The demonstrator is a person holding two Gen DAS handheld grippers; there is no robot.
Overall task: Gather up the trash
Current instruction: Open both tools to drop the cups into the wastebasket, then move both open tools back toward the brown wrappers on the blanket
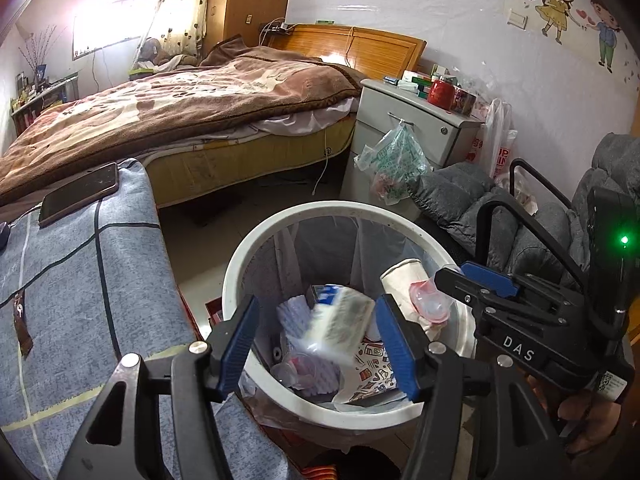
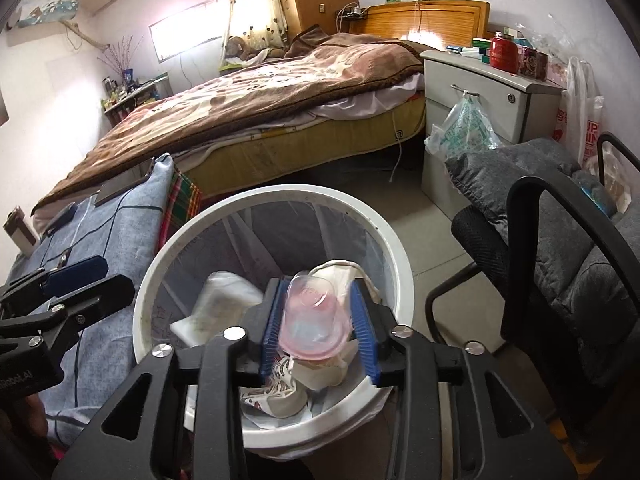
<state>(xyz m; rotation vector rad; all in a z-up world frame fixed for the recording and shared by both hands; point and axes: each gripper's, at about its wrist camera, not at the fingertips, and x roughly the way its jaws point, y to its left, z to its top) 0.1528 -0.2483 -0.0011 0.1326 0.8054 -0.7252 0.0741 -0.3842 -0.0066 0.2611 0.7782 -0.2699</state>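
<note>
Over the white trash bin [image 1: 236, 264], which stands on the floor between the blue-grey covered bench [image 1: 80, 264] on the left and the padded grey chair [image 2: 568, 216] on the right, both grippers are at the drop-off step. The left gripper [image 1: 318, 334] has its jaws spread wide, and a blurred white packet [image 1: 340, 322] shows between them without touching either blue pad; by its smear it looks to be falling loose into the bin, though that is a judgement. The right gripper [image 2: 316, 330] has its jaws set narrow around a clear plastic cup with a pink tint [image 2: 312, 320], which sits just above the rim-level litter; whether the pads press it firmly or have just begun to slacken I cannot tell for sure, but it reads as held. Already in the bin lie a paper cup [image 1: 402, 276], printed wrappers and other scraps inside a thin liner. The next move calls for the right jaws to part so the cup falls clear inside the rim, then for both grippers to lift away and look for further trash. A phone [image 1: 80, 194] lies on the far part of the bench and should be left alone.
</note>
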